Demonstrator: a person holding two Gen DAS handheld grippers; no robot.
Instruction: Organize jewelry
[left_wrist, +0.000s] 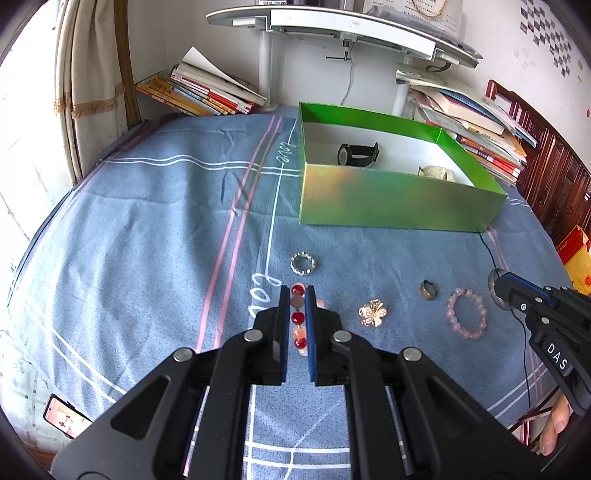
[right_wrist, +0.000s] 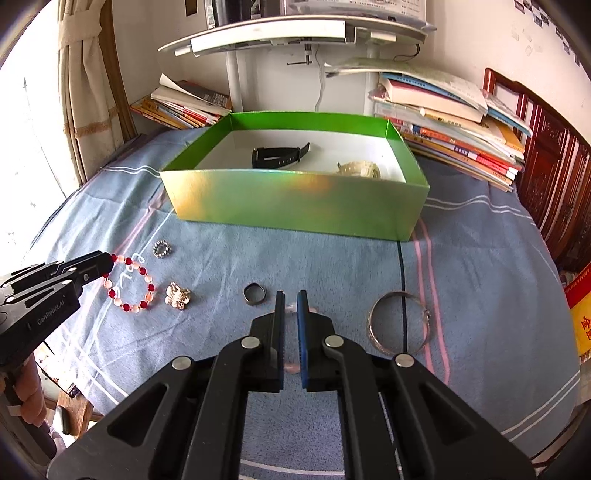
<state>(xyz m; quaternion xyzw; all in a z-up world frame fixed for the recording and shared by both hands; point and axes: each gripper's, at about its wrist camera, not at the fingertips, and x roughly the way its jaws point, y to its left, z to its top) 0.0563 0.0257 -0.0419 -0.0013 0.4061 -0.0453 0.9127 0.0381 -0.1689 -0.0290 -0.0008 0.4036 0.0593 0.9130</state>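
Items on the blue cloth (left_wrist: 147, 229), left to right:
- beaded silver ring (left_wrist: 303, 263), lying loose
- left tool (left_wrist: 297, 291), pinching the red-and-pink bead bracelet (left_wrist: 297, 317) between its fingers
- gold flower brooch (left_wrist: 373, 313)
- dark ring (left_wrist: 428, 290)
- pink bead bracelet (left_wrist: 466, 334), flat on the cloth
- right tool (right_wrist: 291, 295), pressed nearly together. Pink beads show in its gap; whether it grips them cannot be told
- silver bangle (right_wrist: 372, 326), just right of it

Behind them is a green box (left_wrist: 388, 199) holding a black watch (left_wrist: 357, 154) and a pale watch (left_wrist: 437, 172).

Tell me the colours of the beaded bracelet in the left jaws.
Red and pale pink beads, clearest in the right wrist view.
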